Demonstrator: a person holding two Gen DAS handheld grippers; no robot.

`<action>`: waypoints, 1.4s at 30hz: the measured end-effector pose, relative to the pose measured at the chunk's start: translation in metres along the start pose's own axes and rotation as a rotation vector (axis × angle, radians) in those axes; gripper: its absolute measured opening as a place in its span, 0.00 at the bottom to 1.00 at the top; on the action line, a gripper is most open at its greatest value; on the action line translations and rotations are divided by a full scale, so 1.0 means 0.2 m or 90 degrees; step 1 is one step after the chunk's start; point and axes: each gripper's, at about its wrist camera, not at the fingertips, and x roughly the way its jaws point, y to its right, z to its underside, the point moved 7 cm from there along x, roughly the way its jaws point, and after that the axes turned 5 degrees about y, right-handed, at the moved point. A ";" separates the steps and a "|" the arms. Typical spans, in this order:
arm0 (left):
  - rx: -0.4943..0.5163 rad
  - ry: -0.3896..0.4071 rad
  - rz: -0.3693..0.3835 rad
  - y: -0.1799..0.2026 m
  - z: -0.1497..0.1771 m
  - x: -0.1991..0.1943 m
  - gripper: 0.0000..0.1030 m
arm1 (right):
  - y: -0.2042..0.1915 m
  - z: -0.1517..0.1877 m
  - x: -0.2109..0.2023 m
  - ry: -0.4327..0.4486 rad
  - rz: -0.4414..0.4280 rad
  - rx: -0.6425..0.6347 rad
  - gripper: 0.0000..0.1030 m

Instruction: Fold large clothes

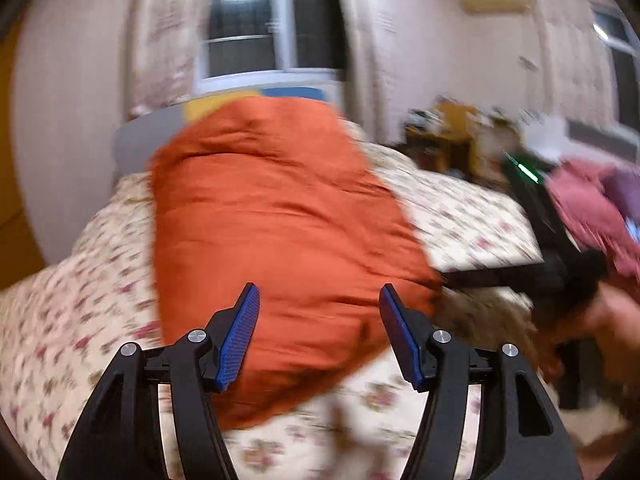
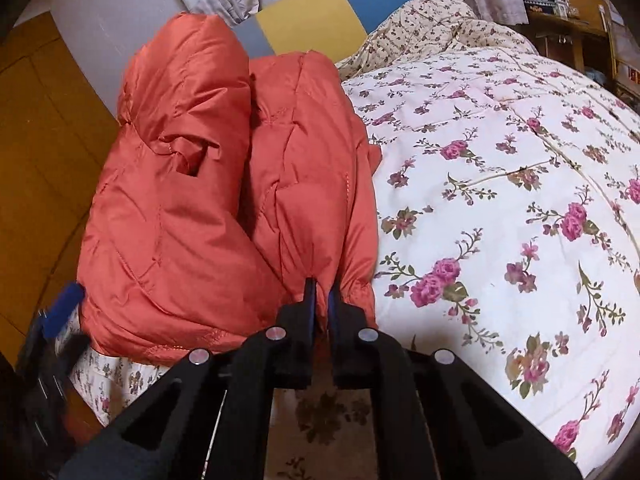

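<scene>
Orange puffer jacket (image 2: 224, 184) folded on floral bedspread (image 2: 500, 184). Right gripper (image 2: 322, 292) jaws clamped on jacket hem; left gripper (image 1: 320, 332) jaws apart above jacket, blurred.

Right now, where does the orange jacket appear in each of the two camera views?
Left wrist: orange jacket fills the centre, behind the open left gripper.
Right wrist: left of centre, its hem pinched by the right gripper.
Shared landmark: floral quilt.
</scene>
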 end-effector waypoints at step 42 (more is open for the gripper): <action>-0.113 -0.091 -0.129 -0.37 -0.21 0.63 0.68 | 0.05 -0.50 0.24 0.062 0.025 0.035 0.17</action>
